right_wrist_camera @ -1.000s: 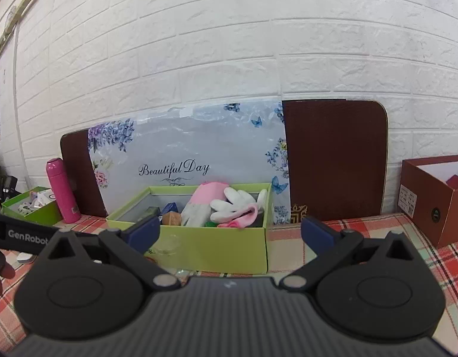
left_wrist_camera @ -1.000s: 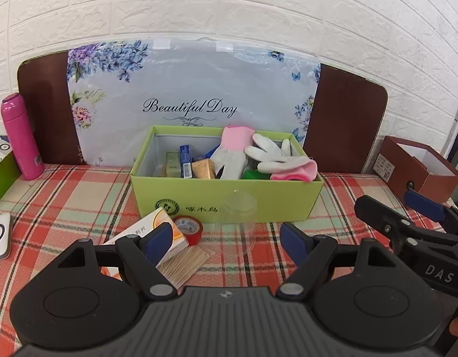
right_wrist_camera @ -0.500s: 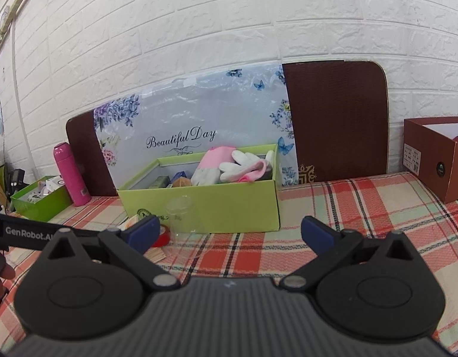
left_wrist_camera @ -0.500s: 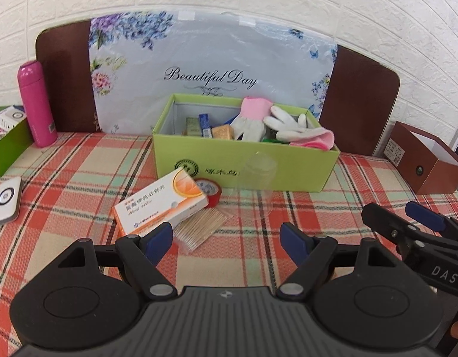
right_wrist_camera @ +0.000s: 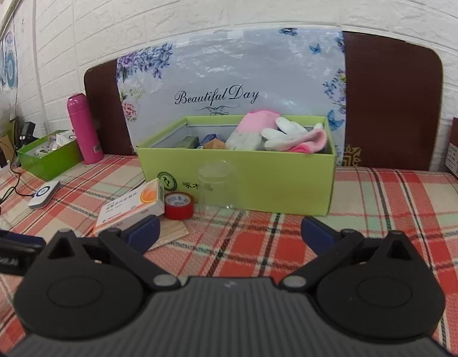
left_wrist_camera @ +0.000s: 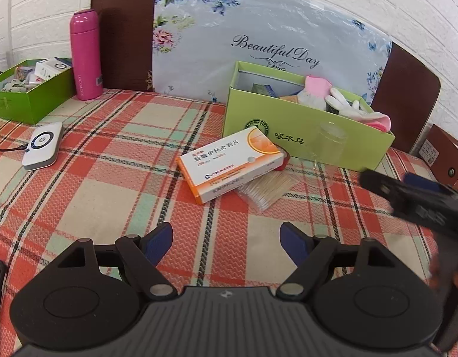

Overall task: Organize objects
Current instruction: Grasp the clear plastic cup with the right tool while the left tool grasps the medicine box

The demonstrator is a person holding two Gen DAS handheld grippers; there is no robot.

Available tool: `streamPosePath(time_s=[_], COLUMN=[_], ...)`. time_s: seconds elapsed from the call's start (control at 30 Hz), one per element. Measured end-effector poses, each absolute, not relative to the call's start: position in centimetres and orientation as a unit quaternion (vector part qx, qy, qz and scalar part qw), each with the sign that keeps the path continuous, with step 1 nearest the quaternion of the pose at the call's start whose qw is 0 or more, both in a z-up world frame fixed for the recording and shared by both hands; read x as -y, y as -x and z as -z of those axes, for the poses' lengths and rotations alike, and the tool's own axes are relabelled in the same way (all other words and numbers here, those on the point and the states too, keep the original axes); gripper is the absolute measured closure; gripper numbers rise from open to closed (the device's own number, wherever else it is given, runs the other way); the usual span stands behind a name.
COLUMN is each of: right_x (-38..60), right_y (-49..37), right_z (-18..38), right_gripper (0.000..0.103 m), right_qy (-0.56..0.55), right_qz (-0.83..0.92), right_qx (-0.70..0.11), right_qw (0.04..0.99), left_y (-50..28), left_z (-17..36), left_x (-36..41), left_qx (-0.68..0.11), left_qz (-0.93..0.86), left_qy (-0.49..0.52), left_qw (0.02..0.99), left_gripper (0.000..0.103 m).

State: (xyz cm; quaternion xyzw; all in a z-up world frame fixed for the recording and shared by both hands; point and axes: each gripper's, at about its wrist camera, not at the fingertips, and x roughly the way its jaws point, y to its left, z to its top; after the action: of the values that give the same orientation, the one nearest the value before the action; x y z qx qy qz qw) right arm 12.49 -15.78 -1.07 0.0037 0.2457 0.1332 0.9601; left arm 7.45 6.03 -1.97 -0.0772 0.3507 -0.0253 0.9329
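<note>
A light green box [left_wrist_camera: 306, 139] [right_wrist_camera: 258, 175] holds white and pink gloves [right_wrist_camera: 276, 135] and small packs. In front of it on the plaid cloth lie a white and orange medicine box [left_wrist_camera: 229, 165] [right_wrist_camera: 130, 205], a red tape roll [right_wrist_camera: 179, 205], a pack of toothpicks [left_wrist_camera: 269, 189] and an upturned clear glass [left_wrist_camera: 328, 154] [right_wrist_camera: 218, 187]. My left gripper [left_wrist_camera: 227, 245] is open and empty, above the cloth short of the medicine box. My right gripper [right_wrist_camera: 230, 233] is open and empty, facing the glass; it also shows blurred in the left wrist view [left_wrist_camera: 413, 196].
A pink flask [left_wrist_camera: 84, 55] and a dark green box [left_wrist_camera: 26, 89] of small items stand at the back left. A white round-dial device [left_wrist_camera: 43, 145] with a cable lies at the left. A brown box [left_wrist_camera: 445, 157] sits at the right. A floral board leans on the wall.
Both grippers have tilted down and pulled back from the green box. The left one has swung left, bringing the flask and the dark green box into view. Jaws stayed open.
</note>
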Motion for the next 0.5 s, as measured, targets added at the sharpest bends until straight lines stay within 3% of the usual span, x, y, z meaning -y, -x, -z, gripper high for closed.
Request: streamPosePath(time_s=[0.27, 0.33, 0.37, 0.4, 0.5], right_x=[11.9, 11.2, 11.0, 10.9, 12.3], right_y=[-19.3, -20.3, -20.6, -20.6, -18.7], right_z=[2.0, 2.4, 2.5, 2.5, 2.0], right_gripper=[0.008, 0.022, 0.049, 0.058, 0.058], right_qy=[0.017, 0.033, 0.043, 0.049, 0.022], right_qz=[-0.124, -0.120, -0.116, -0.108, -0.117], right_qx=[-0.259, -0.262, -0.269, -0.276, -0.271], right_qw=[0.958, 0.957, 0.955, 0.954, 0.955], left_y=[-7.2, -7.5, -7.8, -8.1, -9.7], left_z=[2.2, 2.1, 2.0, 1.9, 1.4], left_x=[-8.1, -8.3, -8.4, -8.6, -9.1], left_qx=[-0.346, -0.344, -0.342, -0.340, -0.326], left_qz=[0.023, 0.024, 0.026, 0.031, 0.052], left_qy=[0.088, 0.083, 0.078, 0.072, 0.058], left_qw=[0.934, 0.935, 0.936, 0.937, 0.942], left_gripper=[0.021, 0.021, 0.021, 0.021, 0.021])
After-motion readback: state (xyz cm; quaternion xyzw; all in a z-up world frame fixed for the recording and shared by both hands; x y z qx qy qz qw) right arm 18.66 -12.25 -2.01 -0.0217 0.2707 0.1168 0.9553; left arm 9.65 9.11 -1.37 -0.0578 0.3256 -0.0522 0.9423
